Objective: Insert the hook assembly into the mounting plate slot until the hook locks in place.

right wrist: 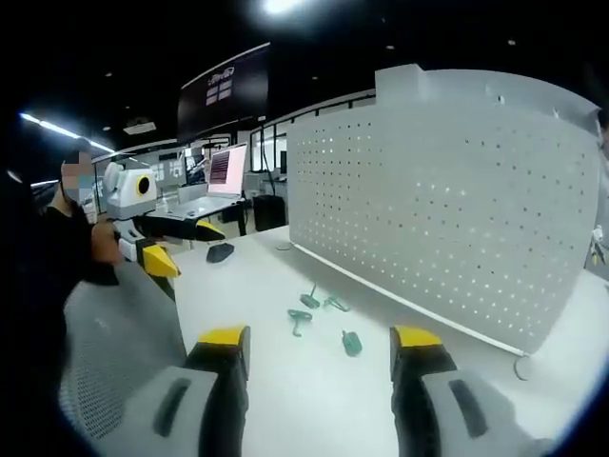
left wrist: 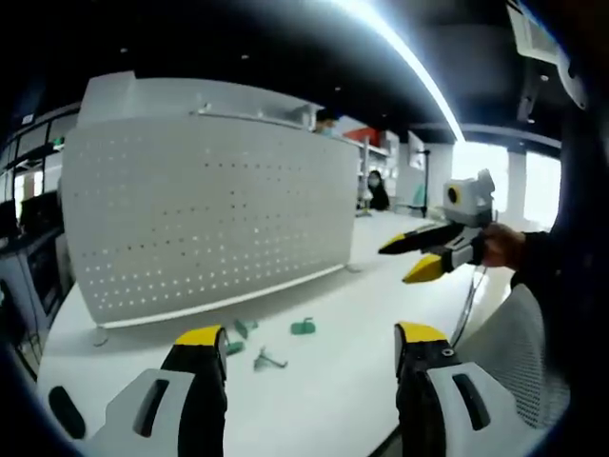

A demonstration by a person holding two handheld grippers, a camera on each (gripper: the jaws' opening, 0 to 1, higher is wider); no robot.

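Note:
A white perforated mounting plate (left wrist: 209,209) stands upright on the white table (left wrist: 333,381); the right gripper view has the plate (right wrist: 447,200) at the right. Several small green hooks lie on the table in front of it: one (left wrist: 304,327), another (left wrist: 268,360), and in the right gripper view one (right wrist: 299,319) and one (right wrist: 351,343). My left gripper (left wrist: 311,335) is open and empty, above the table short of the hooks. My right gripper (right wrist: 321,338) is likewise open and empty. Each gripper appears in the other's view, held up and open: the right gripper (left wrist: 404,264) and the left gripper (right wrist: 187,246).
A mesh chair back (right wrist: 105,352) sits close to the table's near edge, also visible as the chair back (left wrist: 519,352). A dark mouse (right wrist: 220,252) and a lit screen (right wrist: 226,167) are at the table's far end. A person (left wrist: 378,190) sits beyond the plate.

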